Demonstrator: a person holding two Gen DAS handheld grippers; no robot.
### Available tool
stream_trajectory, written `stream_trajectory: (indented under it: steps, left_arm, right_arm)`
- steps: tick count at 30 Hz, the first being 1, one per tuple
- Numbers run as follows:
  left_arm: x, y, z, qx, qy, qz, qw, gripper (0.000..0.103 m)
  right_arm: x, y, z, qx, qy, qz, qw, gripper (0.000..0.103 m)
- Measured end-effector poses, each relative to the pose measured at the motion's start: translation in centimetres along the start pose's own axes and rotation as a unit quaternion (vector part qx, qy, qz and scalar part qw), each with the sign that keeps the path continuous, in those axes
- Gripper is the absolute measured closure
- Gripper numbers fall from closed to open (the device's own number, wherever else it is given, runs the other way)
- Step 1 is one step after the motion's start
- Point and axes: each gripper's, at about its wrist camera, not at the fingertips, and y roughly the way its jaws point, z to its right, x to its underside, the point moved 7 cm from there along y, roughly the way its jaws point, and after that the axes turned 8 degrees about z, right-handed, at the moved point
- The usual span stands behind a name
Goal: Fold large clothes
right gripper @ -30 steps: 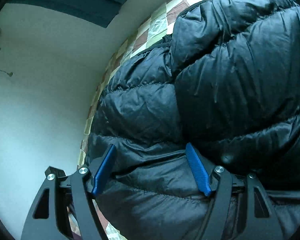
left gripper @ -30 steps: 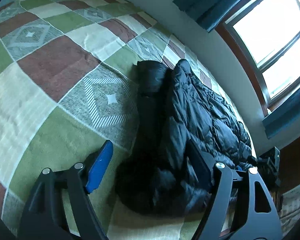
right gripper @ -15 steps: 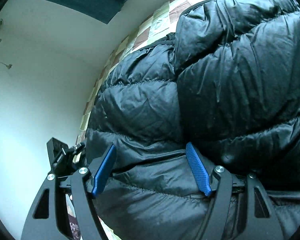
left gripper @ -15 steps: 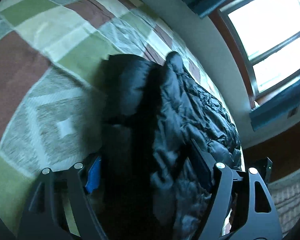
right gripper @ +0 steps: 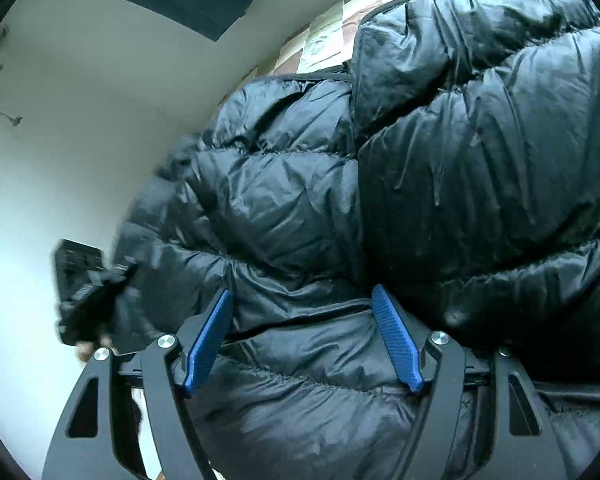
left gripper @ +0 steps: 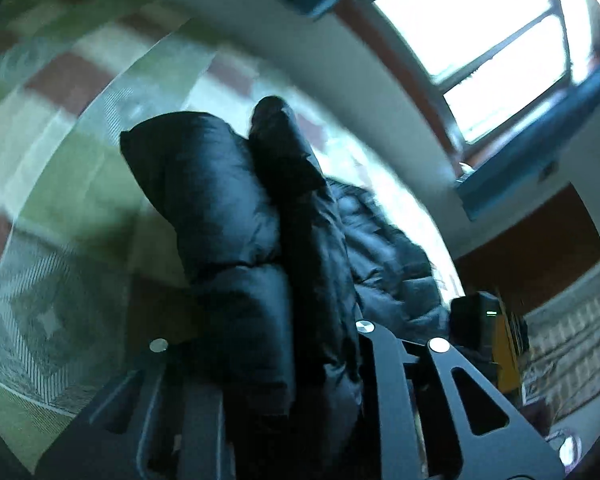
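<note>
The black quilted puffer jacket (left gripper: 228, 216) lay on a patchwork bedspread of green, maroon and cream squares (left gripper: 56, 184), close to the white wall (left gripper: 340, 92) under the window (left gripper: 484, 28). The left gripper (left gripper: 268, 364) was closing, its jaws pinching a thick roll of the jacket's padded edge between them, pads buried in the fabric; that edge stood lifted off the bedspread, probably so it could be carried over as a fold. The right gripper (right gripper: 304, 336) rested on the jacket (right gripper: 440, 168) with its 2 blue ribbed pads (right gripper: 396, 340) spread wide and pressed into the puffy surface, clamping nothing, apparently to pin the bulk down so the garment would not slide while the other side was lifted.
</note>
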Motion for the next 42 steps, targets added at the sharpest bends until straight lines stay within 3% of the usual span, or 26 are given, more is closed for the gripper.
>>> stream_trajectory:
  steps: [7,15,26,34,36,39,42]
  left_arm:
    - [-0.7,0.4,9.6,0.013,0.106,-0.009,0.9943,0.086]
    - [2.0,4.8,18.2,-0.017,0.222,-0.035,0.9743,0.086]
    - [4.3,8.8,22.1,-0.062,0.274,-0.042,0.9589,0.086]
    - [5.3,10.1,23.9,-0.069,0.289,-0.042,0.9538,0.086]
    - [6.0,10.4,24.3,-0.068,0.289,-0.044,0.9538,0.086]
    - [7.0,11.0,24.9,-0.069,0.299,-0.041,0.9508,0.085]
    - [8.2,11.8,25.7,-0.071,0.309,-0.034,0.9477,0.085]
  right_arm:
    - [0.2,0.1,0.1,-0.003,0.002,0.0,1.0,0.032]
    - [-0.4,-0.2,0.8,-0.009,0.007,-0.002,1.0,0.032]
    - [-1.8,-2.5,2.3,-0.026,0.014,-0.014,0.999,0.033]
    - [-3.6,-9.6,4.2,0.004,-0.002,0.012,1.0,0.032]
    - [-5.2,-12.6,5.0,-0.003,0.008,0.042,0.999,0.032]
    - [-7.9,-16.6,5.6,-0.053,0.045,0.079,0.994,0.032]
    - [-9.9,-18.5,5.6,-0.088,0.063,0.081,0.991,0.026]
